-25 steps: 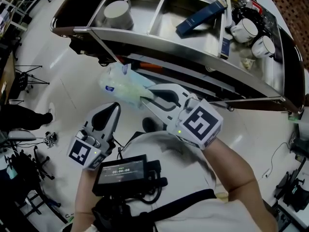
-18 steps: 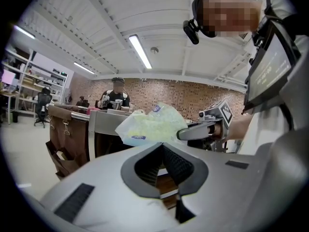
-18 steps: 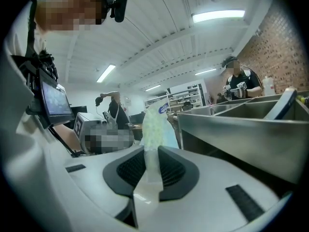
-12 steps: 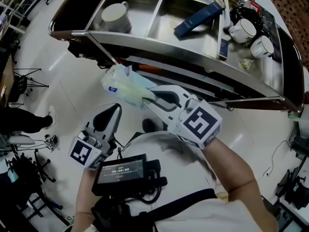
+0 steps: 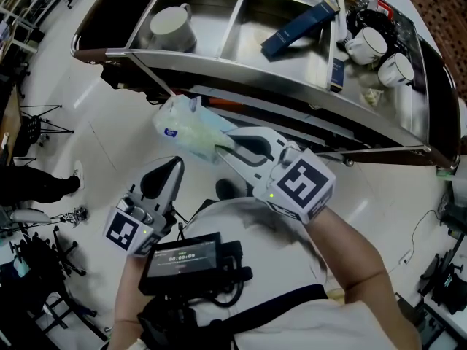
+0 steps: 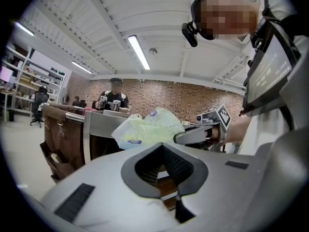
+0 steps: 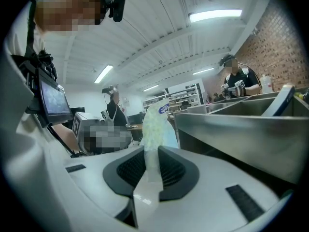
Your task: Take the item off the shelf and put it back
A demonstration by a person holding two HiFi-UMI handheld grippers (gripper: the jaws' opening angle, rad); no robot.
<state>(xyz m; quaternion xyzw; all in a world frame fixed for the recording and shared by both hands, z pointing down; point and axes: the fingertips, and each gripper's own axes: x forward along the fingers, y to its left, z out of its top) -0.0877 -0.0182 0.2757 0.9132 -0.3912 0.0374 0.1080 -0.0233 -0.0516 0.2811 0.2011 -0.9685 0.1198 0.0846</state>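
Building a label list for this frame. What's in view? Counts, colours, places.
shelf: one, steel, divided into compartments, top of head view
mugs: three, white; one in the left compartment, two at the right end
box: one, dark blue, lying slanted in the middle compartment
small carton: one, blue and white, at the divider right of the box
plastic bag: one, pale green with a blue label, off the shelf, in front of its left part
screen: one, black, on the person's chest
left gripper: white, jaws together, empty
right gripper: white, jaws shut on the plastic bag
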